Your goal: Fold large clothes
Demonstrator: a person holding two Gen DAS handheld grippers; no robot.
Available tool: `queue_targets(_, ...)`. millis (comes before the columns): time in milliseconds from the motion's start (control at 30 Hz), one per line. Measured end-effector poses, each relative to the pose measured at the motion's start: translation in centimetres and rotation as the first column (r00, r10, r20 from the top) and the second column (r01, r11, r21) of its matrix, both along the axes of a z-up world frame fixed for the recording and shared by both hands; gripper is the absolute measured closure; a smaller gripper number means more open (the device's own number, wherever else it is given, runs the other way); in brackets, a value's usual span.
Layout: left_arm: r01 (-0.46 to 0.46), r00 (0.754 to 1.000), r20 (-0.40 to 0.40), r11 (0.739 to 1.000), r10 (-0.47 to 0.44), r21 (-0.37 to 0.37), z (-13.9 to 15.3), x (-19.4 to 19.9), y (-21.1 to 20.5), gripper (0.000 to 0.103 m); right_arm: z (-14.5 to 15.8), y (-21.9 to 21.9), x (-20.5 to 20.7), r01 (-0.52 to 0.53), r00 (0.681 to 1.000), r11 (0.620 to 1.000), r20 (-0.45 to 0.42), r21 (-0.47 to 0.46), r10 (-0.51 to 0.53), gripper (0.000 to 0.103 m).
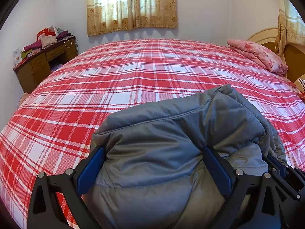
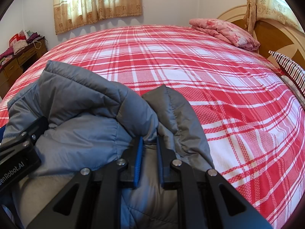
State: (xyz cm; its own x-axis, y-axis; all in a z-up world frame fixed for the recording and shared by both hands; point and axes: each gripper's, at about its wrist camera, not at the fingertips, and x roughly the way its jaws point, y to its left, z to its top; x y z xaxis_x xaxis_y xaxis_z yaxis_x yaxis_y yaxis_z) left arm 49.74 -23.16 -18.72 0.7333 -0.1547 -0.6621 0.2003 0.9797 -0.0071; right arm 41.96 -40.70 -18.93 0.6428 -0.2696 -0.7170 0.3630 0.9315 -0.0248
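Note:
A grey padded jacket (image 1: pixel 171 133) lies bunched at the near edge of a bed with a red and white plaid sheet (image 1: pixel 114 76). My left gripper (image 1: pixel 152 152) is wide open, and a thick fold of the jacket fills the space between its blue pads. In the right wrist view the jacket (image 2: pixel 76 99) fills the lower left. My right gripper (image 2: pixel 149 141) is shut on a pinch of the jacket's fabric. The left gripper's black body (image 2: pixel 17 158) shows at the left edge there, and the right gripper shows at the lower right of the left wrist view (image 1: pixel 282 173).
A folded pink quilt (image 1: pixel 257 55) lies at the far right by the wooden headboard (image 2: pixel 266 30). A striped pillow (image 2: pixel 289 66) sits at the right edge. A wooden desk (image 1: pixel 43 61) piled with clothes stands left of the bed. Curtains (image 1: pixel 131 5) hang on the far wall.

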Motion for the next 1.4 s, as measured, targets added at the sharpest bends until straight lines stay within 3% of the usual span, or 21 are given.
queue_targets(267,0.002,1.000,0.001,1.000,-0.002,-0.009,0.0,-0.1,0.0,0.001,0.2,-0.2,-0.1,0.002,1.000,1.000,0.013,0.015,-0.002,0.088)
queue_targets(400,0.074,0.994,-0.072,0.996,-0.077,-0.046,0.7,0.1,0.7,0.001,0.5,-0.4,-0.5,-0.015,1.000,0.999,0.019,0.042,0.015,0.085)
queue_targets(467,0.105,0.992,-0.065,0.993,-0.108,-0.055,2.1,-1.8,2.7,0.001,1.3,-0.5,-1.3,-0.037,0.999,0.998,0.024,0.043,0.036,0.073)
queue_targets(533,0.120,0.991,-0.044,0.990,-0.123,-0.074,3.1,-4.1,4.9,0.001,2.6,-0.8,-3.3,-0.024,0.997,0.999,0.069,0.041,0.021,0.024)
queue_targets(600,0.133,0.989,-0.051,0.986,-0.139,-0.104,3.0,-5.8,6.8,0.001,3.6,-1.4,-5.6,-0.001,0.992,0.998,0.123,0.062,-0.006,0.019)
queue_targets(667,0.150,0.984,-0.065,0.973,-0.164,-0.174,2.5,-7.4,8.9,0.001,3.3,-1.7,-7.2,-0.002,0.994,0.997,0.109,0.075,-0.006,0.019)
queue_targets(933,0.098,0.971,-0.184,0.959,-0.150,-0.265,-0.8,-7.4,9.3,0.001,0.8,-2.3,-9.0,-0.063,0.995,0.979,0.085,0.192,0.047,0.019)
queue_targets(1167,0.137,0.952,-0.221,0.940,-0.212,-0.312,-1.6,-7.1,8.4,0.001,-0.8,-2.3,-8.5,-0.138,0.988,0.944,0.112,0.300,0.109,0.035)
queue_targets(1233,0.164,0.945,-0.214,0.925,-0.247,-0.343,-1.8,-7.3,8.2,0.002,-0.9,-2.1,-8.2,-0.201,0.977,0.916,0.133,0.348,0.164,0.065)
queue_targets(1300,0.207,0.941,-0.186,0.915,-0.283,-0.346,-1.3,-7.9,7.4,0.025,-0.7,-1.5,-8.0,-0.233,0.970,0.911,0.140,0.340,0.196,0.074)
queue_targets(1333,0.218,0.942,-0.176,0.918,-0.287,-0.330,-0.9,-8.3,7.1,0.031,-0.6,-1.4,-8.1,-0.239,0.969,0.911,0.146,0.335,0.201,0.077)
queue_targets(1400,0.252,0.941,-0.147,0.922,-0.304,-0.293,0.4,-9.4,6.7,0.061,-0.3,-1.4,-8.4,-0.249,0.965,0.902,0.172,0.352,0.199,0.080)
